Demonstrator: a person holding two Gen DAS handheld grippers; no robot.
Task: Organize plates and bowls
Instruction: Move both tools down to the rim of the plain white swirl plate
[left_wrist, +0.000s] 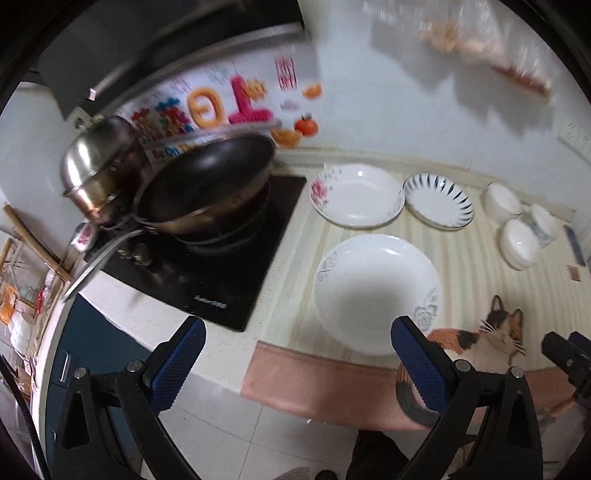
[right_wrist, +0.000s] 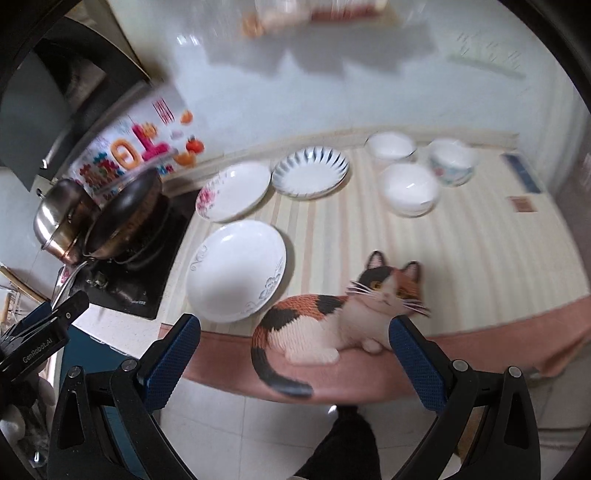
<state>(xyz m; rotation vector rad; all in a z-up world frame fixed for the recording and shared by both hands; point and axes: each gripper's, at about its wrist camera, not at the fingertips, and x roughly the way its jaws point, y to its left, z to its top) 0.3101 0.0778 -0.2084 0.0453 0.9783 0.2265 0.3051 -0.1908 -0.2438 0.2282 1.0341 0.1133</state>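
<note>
Three plates lie on a striped mat: a large white plate with grey scrollwork (left_wrist: 376, 291) (right_wrist: 236, 271) nearest, a pink-flower plate (left_wrist: 356, 195) (right_wrist: 234, 192) behind it, and a blue-striped plate (left_wrist: 437, 201) (right_wrist: 310, 171) to its right. Three white bowls (left_wrist: 519, 243) (right_wrist: 410, 188) stand at the back right, one with a floral pattern (right_wrist: 452, 162). My left gripper (left_wrist: 295, 365) is open and empty, off the counter's front edge, near the large plate. My right gripper (right_wrist: 293, 362) is open and empty over the mat's front edge.
A black hob (left_wrist: 236, 266) at the left carries a dark wok (left_wrist: 207, 188) and a steel pot (left_wrist: 99, 173). The mat (right_wrist: 461, 258) has a calico cat picture (right_wrist: 332, 317) and a pink border. The white tiled floor lies below.
</note>
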